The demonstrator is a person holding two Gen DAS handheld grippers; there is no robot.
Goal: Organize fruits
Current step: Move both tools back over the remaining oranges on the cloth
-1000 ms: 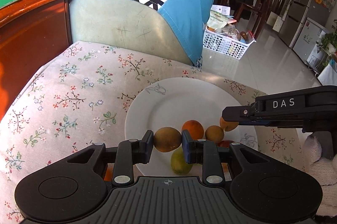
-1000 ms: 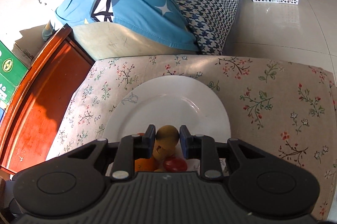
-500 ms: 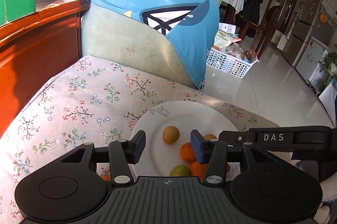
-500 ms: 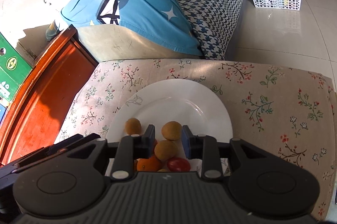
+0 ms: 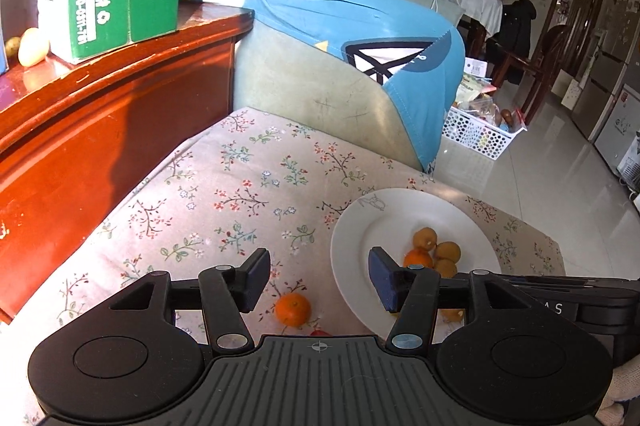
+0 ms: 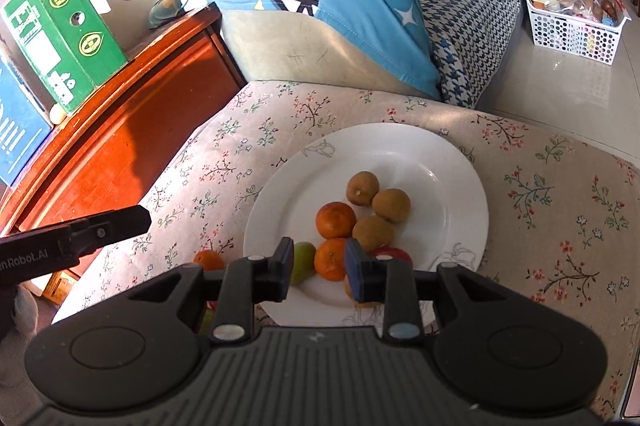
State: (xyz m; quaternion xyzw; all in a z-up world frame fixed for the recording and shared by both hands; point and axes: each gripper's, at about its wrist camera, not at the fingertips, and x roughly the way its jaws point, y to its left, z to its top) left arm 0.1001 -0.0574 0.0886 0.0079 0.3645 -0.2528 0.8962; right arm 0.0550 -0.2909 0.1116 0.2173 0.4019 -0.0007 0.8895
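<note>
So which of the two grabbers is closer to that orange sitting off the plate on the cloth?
Left. The left gripper hangs just above the orange, jaws opening, nothing between them. The right gripper is over the plate, beside it.

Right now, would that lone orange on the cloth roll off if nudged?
Probably a little: the orange is round and sits loose on the cloth, apart from the plate. The soft fabric would likely slow it. It looks firm enough to grip.
</note>
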